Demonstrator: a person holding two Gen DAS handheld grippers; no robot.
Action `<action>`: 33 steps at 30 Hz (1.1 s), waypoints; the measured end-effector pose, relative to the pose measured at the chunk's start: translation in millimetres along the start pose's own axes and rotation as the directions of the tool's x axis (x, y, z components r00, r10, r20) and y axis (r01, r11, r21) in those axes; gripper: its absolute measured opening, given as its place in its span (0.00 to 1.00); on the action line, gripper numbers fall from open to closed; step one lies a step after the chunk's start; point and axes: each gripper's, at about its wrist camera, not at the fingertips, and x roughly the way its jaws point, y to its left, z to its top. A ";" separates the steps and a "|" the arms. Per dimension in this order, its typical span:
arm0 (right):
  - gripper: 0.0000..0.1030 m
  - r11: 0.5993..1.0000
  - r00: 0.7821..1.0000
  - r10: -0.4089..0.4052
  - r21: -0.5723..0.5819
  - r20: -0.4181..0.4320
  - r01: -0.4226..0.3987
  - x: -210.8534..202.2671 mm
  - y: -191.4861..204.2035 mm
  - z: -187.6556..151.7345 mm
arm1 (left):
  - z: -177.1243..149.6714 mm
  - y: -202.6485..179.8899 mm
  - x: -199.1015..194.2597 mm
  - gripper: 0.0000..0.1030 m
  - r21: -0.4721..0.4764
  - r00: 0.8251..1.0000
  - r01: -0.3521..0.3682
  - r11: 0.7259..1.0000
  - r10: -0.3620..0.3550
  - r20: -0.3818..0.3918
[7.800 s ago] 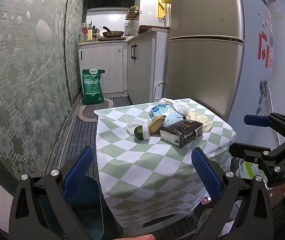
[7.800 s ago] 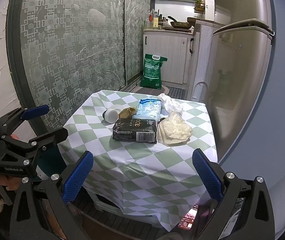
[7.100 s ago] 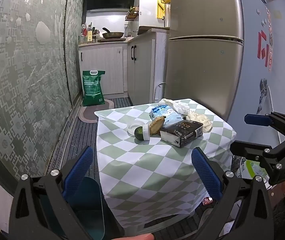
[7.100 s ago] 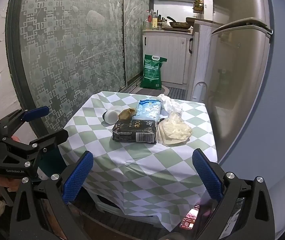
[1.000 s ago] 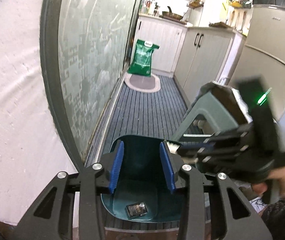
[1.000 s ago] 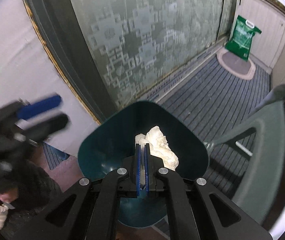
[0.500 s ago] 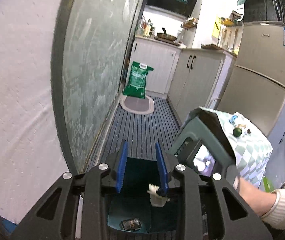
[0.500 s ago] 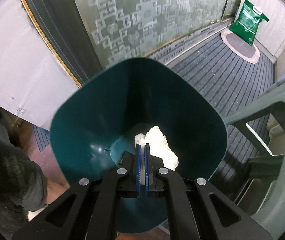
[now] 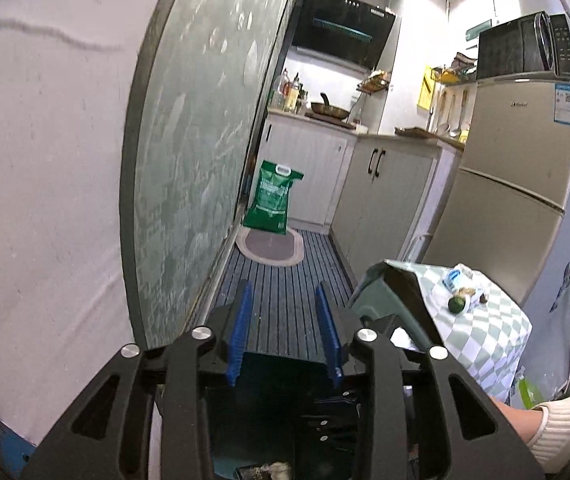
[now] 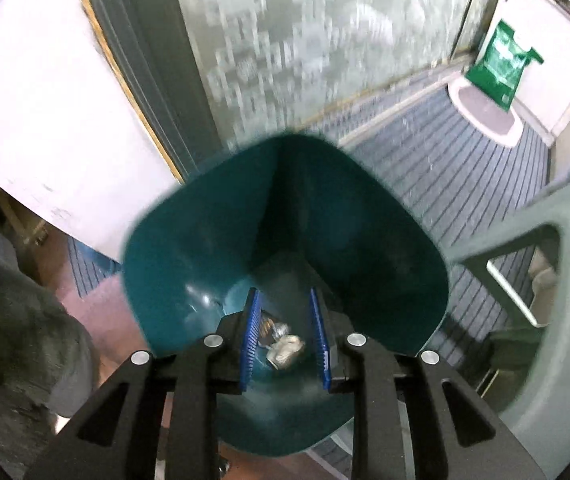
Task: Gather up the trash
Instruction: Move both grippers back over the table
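In the right wrist view my right gripper point(image 10: 285, 336) is open and empty, right above the mouth of the teal trash bin point(image 10: 189, 264). A white crumpled tissue point(image 10: 287, 350) and a dark wrapper point(image 10: 266, 326) lie at the bin's bottom. In the left wrist view my left gripper point(image 9: 285, 330) is open and empty over the floor beside the bin. The checkered table point(image 9: 497, 344) stands at right with a green round item point(image 9: 456, 304), a blue-white packet point(image 9: 455, 277) and other trash. The right gripper's dark body point(image 9: 325, 412) sits just below my left fingers.
A patterned glass door point(image 9: 197, 160) and white wall run along the left. A green sack point(image 9: 273, 202) and oval mat point(image 9: 271, 246) lie on the striped floor toward the kitchen cabinets. A fridge point(image 9: 521, 200) stands behind the table. A grey-green plastic stool point(image 10: 553, 264) flanks the bin.
My right gripper opened and let go of the white tissue, which dropped to the bin's bottom. My left gripper tilted up and away from the bin, toward the kitchen.
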 end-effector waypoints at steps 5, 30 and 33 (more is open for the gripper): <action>0.24 1.000 0.992 0.007 -0.011 0.129 -0.006 -56.6 0.2 9.9 | 9.6 -13.0 -8.2 0.40 0.005 0.999 0.012 1.000 -0.012 0.036; 0.32 0.937 0.897 -0.311 0.258 0.313 0.235 -237.7 -175.2 -82.9 | -9.0 -156.4 66.8 0.55 0.117 0.969 0.218 0.969 -0.201 -0.140; 0.34 0.923 0.889 -0.332 0.304 0.316 0.237 -247.1 -198.2 -95.0 | -13.7 -178.6 78.6 0.56 0.132 0.962 0.241 0.962 -0.218 -0.167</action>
